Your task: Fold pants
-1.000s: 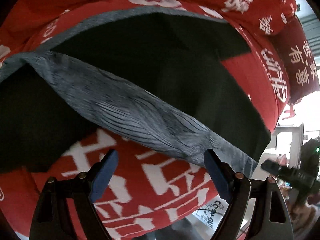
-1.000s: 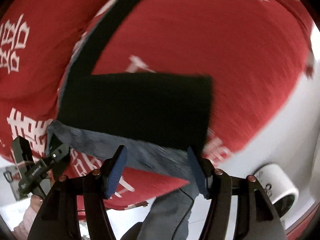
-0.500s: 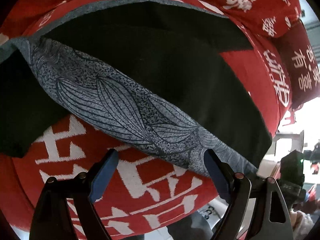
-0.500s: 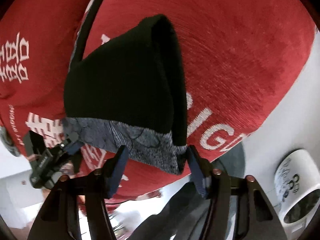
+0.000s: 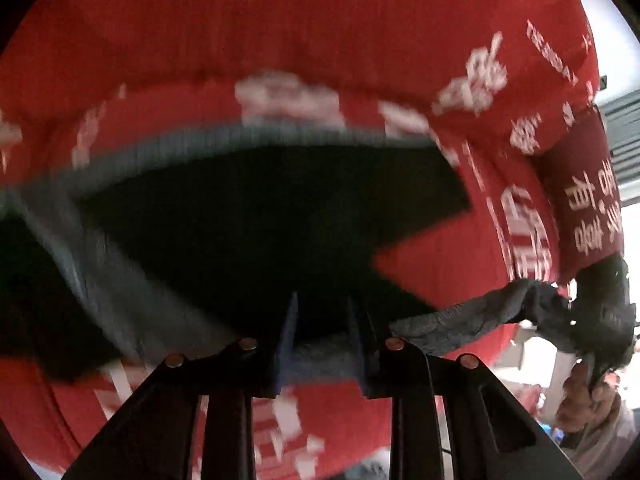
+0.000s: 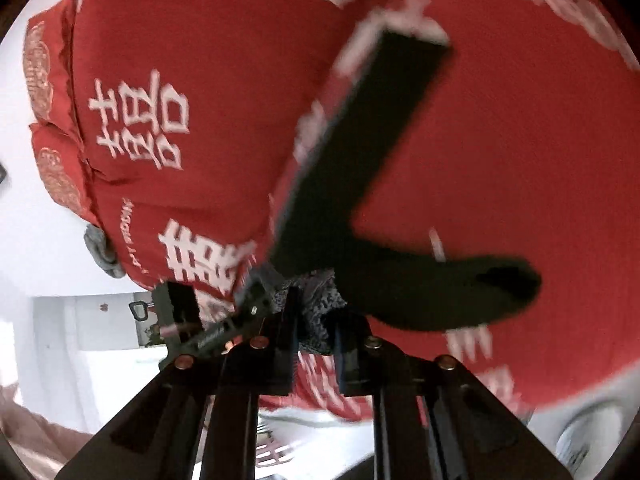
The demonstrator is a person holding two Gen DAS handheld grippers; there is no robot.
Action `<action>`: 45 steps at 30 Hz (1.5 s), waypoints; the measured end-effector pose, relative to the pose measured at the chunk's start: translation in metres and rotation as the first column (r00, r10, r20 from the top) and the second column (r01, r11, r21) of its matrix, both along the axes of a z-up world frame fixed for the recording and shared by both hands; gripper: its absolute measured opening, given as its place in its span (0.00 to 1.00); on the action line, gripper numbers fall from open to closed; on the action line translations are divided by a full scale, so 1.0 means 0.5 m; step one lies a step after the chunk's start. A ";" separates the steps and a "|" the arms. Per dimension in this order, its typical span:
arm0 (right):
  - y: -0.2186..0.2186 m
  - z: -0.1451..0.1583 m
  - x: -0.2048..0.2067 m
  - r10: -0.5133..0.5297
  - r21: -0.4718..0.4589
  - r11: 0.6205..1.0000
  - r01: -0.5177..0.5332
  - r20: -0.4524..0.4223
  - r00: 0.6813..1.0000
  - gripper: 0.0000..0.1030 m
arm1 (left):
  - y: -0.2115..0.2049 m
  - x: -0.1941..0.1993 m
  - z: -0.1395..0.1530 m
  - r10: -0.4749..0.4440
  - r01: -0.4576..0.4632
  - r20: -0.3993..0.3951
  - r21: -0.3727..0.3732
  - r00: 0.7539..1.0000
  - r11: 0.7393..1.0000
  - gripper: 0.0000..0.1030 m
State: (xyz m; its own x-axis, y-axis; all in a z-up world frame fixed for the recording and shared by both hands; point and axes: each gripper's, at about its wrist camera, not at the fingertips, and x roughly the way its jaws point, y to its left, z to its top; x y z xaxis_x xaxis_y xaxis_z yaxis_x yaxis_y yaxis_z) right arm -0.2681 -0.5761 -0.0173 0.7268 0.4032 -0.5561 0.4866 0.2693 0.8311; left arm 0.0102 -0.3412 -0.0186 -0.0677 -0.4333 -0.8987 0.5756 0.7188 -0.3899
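A red bedspread [image 5: 320,40] with white characters fills both views, with a darker red pillow [image 5: 588,200] at the right edge of the left wrist view. On it lie the pants [image 5: 260,220] — black cloth with a grey patterned waistband [image 5: 460,320] — spread across the middle of the bed; in the right wrist view one black leg [image 6: 376,140] runs up and away over the spread and another part curls off to the right. The near edge of the pants is lifted off the bedspread, strung between the two tools.

The left gripper [image 5: 324,336] is clenched on the waistband, its blue pads pressed into the grey cloth. From there the band stretches rightward to the other tool, where a hand [image 5: 588,392] shows below it.

The right gripper [image 6: 316,328] is closing, its jaws already pinching a bunched wad of the patterned band between them. Just to its left the other gripper's black body is visible — the frames are blurred.
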 end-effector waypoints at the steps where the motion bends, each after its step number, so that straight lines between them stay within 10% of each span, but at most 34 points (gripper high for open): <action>1: -0.036 0.005 0.038 0.018 -0.023 1.000 -0.018 0.000 1.000 0.15 | -0.014 0.019 0.010 0.011 -0.011 0.033 0.003 0.999 1.000 0.27; 4: -0.107 0.010 0.123 0.043 -0.067 0.997 -0.044 -0.012 0.999 0.15 | -0.055 0.078 0.043 0.049 -0.054 0.146 0.034 0.988 0.998 0.34; 7: -0.175 0.011 0.195 0.028 -0.092 0.995 -0.030 -0.028 0.999 0.15 | -0.050 0.107 0.063 0.097 -0.112 0.228 0.053 0.969 0.992 0.79; 10: -0.210 0.005 0.241 0.012 -0.146 0.989 -0.026 -0.096 0.995 0.21 | -0.019 0.122 0.064 0.112 -0.139 0.255 0.089 0.961 0.986 0.79; 15: -0.228 0.018 0.290 0.054 -0.332 0.934 -0.129 -0.228 0.972 0.62 | 0.014 0.112 0.008 0.114 -0.162 0.230 0.201 0.966 0.966 0.79; 20: -0.224 0.021 0.206 -0.062 -0.413 0.907 -0.082 -0.324 0.944 0.62 | 0.043 0.087 -0.076 0.148 -0.195 0.175 0.293 0.973 0.936 0.79; 32: -0.206 -0.126 0.156 -0.106 -0.138 0.988 0.068 -0.293 0.950 0.42 | 0.051 0.096 -0.122 0.189 -0.240 0.182 0.325 0.965 0.915 0.79; 35: -0.201 -0.141 0.170 -0.096 -0.112 0.992 0.064 -0.309 0.946 0.07 | 0.040 0.102 -0.135 0.172 -0.230 0.192 0.343 0.966 0.911 0.79; 45: -0.188 -0.127 0.108 -0.103 -0.099 0.992 0.073 -0.341 0.934 0.17 | 0.072 0.094 -0.132 0.182 -0.230 0.161 0.369 0.970 0.901 0.79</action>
State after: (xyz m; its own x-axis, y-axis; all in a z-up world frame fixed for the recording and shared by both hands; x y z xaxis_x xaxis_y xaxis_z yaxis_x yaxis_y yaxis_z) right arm -0.2142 -0.6702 -0.0806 0.5145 0.2880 -0.8077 0.7644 0.2728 0.5842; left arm 0.0572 -0.3052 -0.0848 0.1044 -0.0478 -0.9934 0.4233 0.9060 0.0009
